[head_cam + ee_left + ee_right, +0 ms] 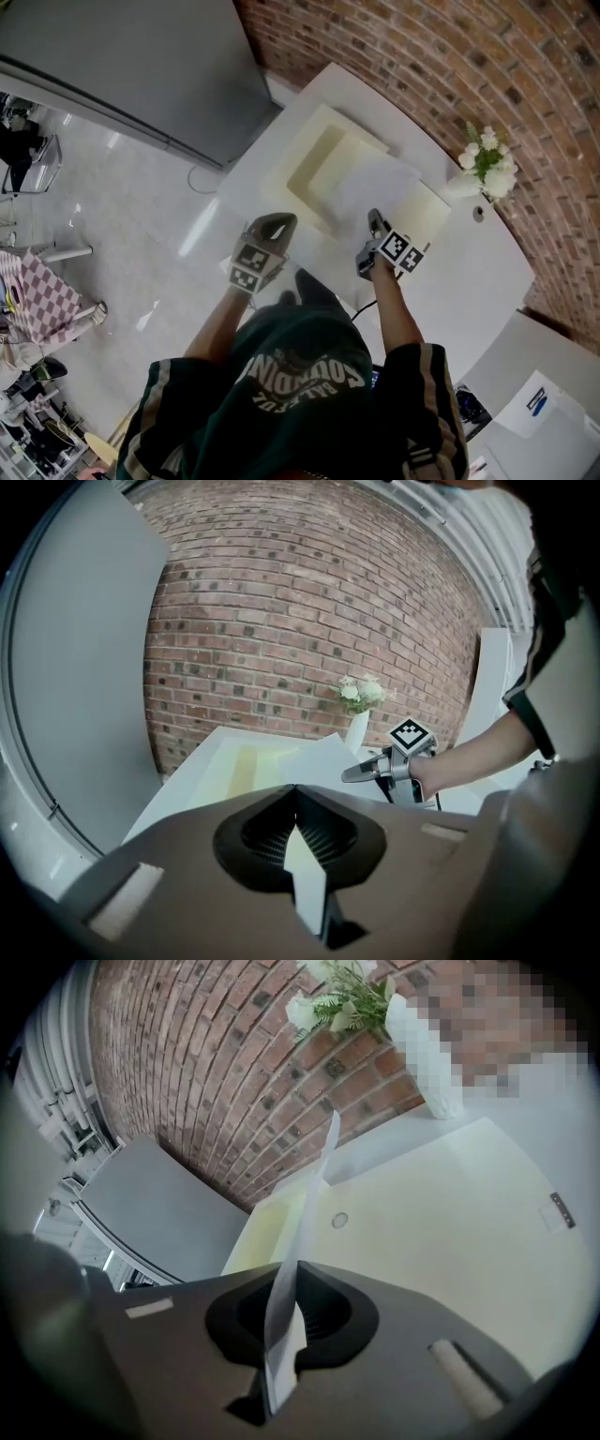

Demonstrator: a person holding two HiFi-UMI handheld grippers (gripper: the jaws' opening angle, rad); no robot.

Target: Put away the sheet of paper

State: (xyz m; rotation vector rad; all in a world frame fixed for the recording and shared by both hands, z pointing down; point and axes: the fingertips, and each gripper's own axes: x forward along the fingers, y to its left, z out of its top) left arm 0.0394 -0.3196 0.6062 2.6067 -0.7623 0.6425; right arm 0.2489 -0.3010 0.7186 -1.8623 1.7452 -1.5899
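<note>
My right gripper (375, 218) is shut on the near edge of the white sheet of paper (375, 183) and holds it over a cream open box (314, 155) on the white table (469, 272). In the right gripper view the sheet of paper (314, 1194) runs edge-on out of the closed right gripper (298, 1265), above the box's pale lid (441, 1232). My left gripper (281, 221) hovers left of the sheet near the box's front edge. In its own view the left gripper (295, 787) has its tips together with nothing in them, and the sheet of paper (314, 759) and right gripper (349, 776) lie ahead.
A white vase of flowers (487, 164) stands at the table's far right by the brick wall (422, 56). A grey cabinet (122, 66) stands to the left of the table. A checkered cloth (33, 300) lies on the floor at left.
</note>
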